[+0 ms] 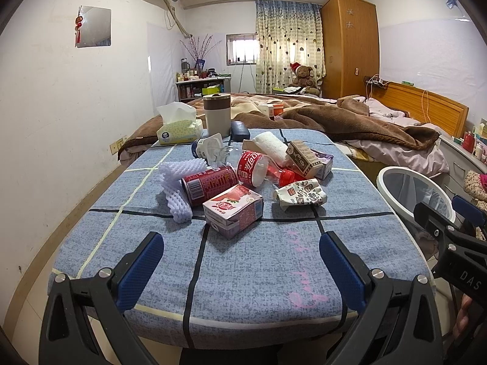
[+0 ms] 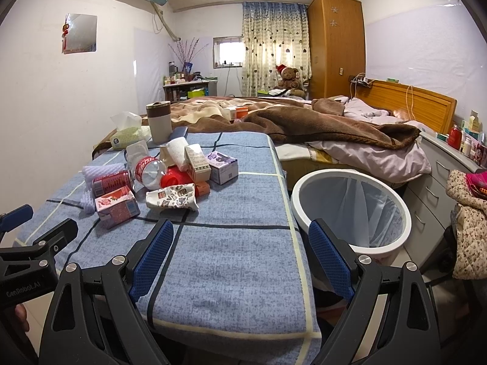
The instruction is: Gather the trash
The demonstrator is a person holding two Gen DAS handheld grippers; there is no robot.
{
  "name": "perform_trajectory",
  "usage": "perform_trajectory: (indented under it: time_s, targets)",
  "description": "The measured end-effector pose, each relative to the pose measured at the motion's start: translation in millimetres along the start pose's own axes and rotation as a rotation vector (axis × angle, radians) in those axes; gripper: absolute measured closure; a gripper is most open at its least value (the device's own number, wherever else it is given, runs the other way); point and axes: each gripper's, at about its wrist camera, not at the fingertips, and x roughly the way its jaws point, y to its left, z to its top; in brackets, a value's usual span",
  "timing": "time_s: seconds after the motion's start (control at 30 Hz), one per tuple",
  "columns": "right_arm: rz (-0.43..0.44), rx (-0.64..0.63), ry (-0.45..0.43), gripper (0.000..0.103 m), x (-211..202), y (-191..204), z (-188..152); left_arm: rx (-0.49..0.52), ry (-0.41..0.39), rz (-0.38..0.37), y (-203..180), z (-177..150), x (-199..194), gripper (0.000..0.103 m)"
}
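A heap of trash lies mid-table on the blue checked cloth (image 1: 243, 261): a pink carton (image 1: 232, 213), a red can (image 1: 210, 185), a white foam net (image 1: 178, 188), a crushed clear bottle with a red label (image 1: 254, 168), a crumpled patterned paper cup (image 1: 299, 194) and a brown carton (image 1: 304, 158). My left gripper (image 1: 240, 270) stands open near the table's front edge, short of the pink carton, with nothing between its fingers. My right gripper (image 2: 240, 255) is open too, over the table's right front corner. The white bin (image 2: 350, 210) stands on the floor beside the table's right side.
At the table's far end are a tissue box (image 1: 179, 129), a grey canister (image 1: 216, 115) and a dark case (image 1: 239, 130). Behind it a bed (image 2: 319, 127) carries a brown blanket. A grey drawer unit (image 2: 438, 176) and a floral garment (image 2: 468, 213) stand right of the bin.
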Motion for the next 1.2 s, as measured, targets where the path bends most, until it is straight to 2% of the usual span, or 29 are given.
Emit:
perform_trajectory:
  time_s: [0.9,1.1,1.2]
  targets:
    - [-0.005,-0.011,0.006,0.011,8,3,0,-0.004,0.019,0.0,9,-6,9,0.0]
    - [0.028,-0.009,0.005,0.011,33,0,11,-0.015,0.073,-0.031,20,-6,30,0.0]
    - [0.034,-0.012,0.009,0.011,49,-1,17,-0.066,0.091,-0.083,33,-4,41,0.0]
